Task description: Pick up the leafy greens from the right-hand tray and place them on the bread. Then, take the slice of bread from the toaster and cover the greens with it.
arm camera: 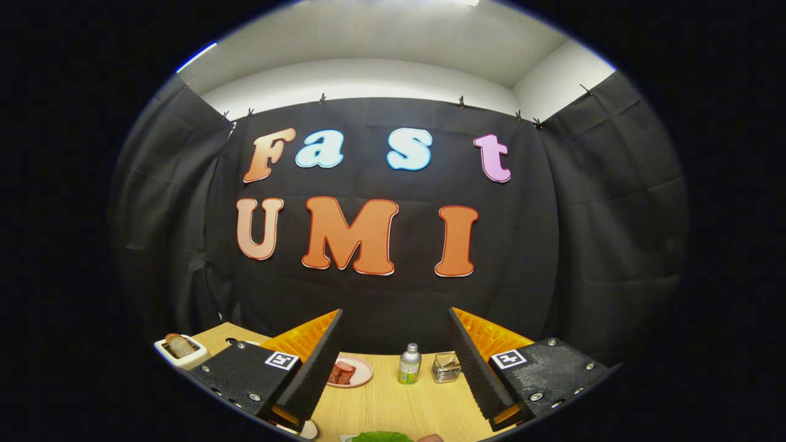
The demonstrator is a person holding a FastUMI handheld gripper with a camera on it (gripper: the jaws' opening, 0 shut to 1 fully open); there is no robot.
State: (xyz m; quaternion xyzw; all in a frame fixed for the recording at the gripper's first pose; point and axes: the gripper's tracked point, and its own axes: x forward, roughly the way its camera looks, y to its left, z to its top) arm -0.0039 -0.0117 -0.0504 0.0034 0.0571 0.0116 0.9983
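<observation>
With my tool [393,368] spread wide and empty over the worktop [393,399], I judge the greens [382,436] below soft, light, best pinched at the thick middle.

Tool [393,359], ribbed fingers, screwed housings, square markers

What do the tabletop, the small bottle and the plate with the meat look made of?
Tabletop: light wood or wood-look laminate, matte, straight grain lines. Bottle: probably clear plastic or glass with a silvery cap and a green label. Plate: pale pink, smooth, ceramic or plastic. Gripper open, holding nothing.
</observation>
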